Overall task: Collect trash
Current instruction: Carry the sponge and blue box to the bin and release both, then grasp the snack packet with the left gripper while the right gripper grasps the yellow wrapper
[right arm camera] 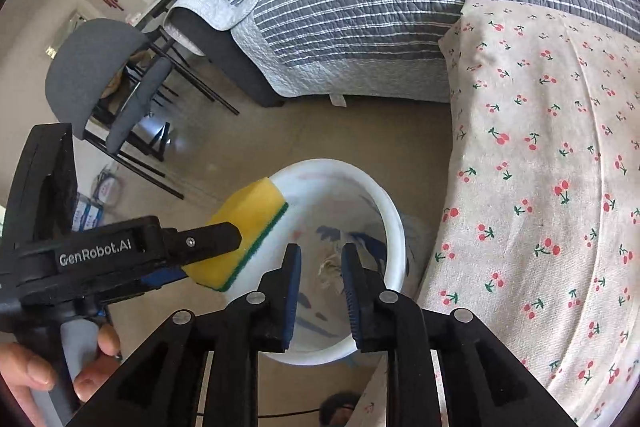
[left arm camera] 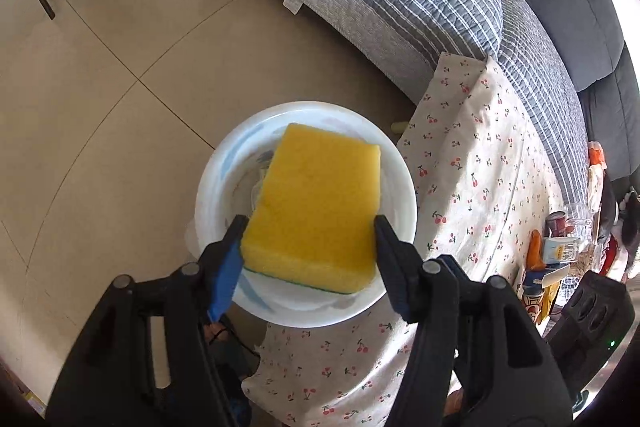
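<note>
The left gripper [left arm camera: 308, 227] is clamped on a yellow sponge [left arm camera: 316, 203] with a green scouring layer, its blue-padded fingers [left arm camera: 226, 267] pressing the sponge's two sides. It holds the sponge over the mouth of a white bin [left arm camera: 208, 179] that stands on the tiled floor [left arm camera: 100, 99], just beside the edge of a table draped in a cherry-print cloth [left arm camera: 480, 163]. The right gripper [right arm camera: 320, 259] hangs over the same bin [right arm camera: 394, 219] with its jaws slightly apart and nothing between them; crumpled pale trash [right arm camera: 330, 269] lies at the bottom of the bin, seen through the gap. A person's hand [right arm camera: 44, 367] grips the left gripper's handle. Behind the bin stands a sofa under a grey striped quilt [right arm camera: 360, 11].
</note>
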A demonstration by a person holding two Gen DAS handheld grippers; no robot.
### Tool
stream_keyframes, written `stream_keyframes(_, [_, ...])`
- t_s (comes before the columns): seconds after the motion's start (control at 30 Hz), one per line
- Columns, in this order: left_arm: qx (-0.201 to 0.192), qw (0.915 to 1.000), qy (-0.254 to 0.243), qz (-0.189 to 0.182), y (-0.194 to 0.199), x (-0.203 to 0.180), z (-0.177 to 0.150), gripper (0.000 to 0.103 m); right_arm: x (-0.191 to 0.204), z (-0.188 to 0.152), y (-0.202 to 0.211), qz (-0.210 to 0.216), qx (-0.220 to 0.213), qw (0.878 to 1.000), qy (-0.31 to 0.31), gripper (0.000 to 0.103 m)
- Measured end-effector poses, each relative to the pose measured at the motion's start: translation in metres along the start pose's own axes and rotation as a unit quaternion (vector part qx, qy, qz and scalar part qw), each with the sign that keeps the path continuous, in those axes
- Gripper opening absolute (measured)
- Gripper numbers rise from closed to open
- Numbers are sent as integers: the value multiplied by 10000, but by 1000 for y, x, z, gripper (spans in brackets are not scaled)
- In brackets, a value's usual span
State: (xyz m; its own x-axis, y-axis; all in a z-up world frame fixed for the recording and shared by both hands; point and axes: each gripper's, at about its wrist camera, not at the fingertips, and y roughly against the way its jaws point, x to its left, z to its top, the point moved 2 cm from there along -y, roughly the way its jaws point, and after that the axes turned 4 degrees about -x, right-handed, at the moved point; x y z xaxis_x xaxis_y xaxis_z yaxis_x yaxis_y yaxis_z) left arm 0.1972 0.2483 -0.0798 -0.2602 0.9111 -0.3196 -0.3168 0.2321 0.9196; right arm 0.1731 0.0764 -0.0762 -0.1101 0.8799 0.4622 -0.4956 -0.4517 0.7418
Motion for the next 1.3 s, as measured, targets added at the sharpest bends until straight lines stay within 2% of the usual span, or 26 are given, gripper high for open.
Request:
stream_keyframes(0.17, [17,10000,-86,5,-2,-5,0,63,-22,-10,22,49,-9,9999,-120,38])
stream_keyframes(0.3, [33,9996,-245,111,-5,-12,0,78,-42,-16,48,51,75,9998,-199,40])
stream_keyframes(0.43, [58,9996,-230,151,-8,-14,0,78,-55,-18,87,-61,39,9999,74,41])
stream_keyframes(0.6, [-6,9997,-228,-29,-5,-22,-5,78,-76,-34,138,-206,58,9987,456,47])
stream_keyframes(0.67, [-72,9994,-340,-65,-3,-32,-8,78,-92,-38,157,-252,-31,9988,423,51])
stream_keyframes(0.73, [-126,9987,-458,-170,-1,-45,-12,78,-115,-38,182,-319,-384,9983,315,53])
stream_keyframes(0.8, [-209,9972,-633,-328,2,-62,-18,78,-147,-31,211,-476,-864,9951,-23,59])
stream_keyframes(0.87, [-252,9953,-812,-453,4,-82,-25,78,-184,-20,238,-661,-1092,9902,-566,59])
stream_keyframes(1.0, [-227,9904,-1120,-775,5,-125,-42,78,-254,-8,292,-1111,-1672,9694,-1412,62])
stream_keyframes(1.13, [-126,9830,-1514,-1035,-1,-176,-66,78,-315,-17,314,-1138,-1758,9508,-2282,62])
stream_keyframes(1.3, [134,9733,-1968,-1177,-14,-233,-101,78,-367,-31,313,-1078,-1646,9274,-3181,62])
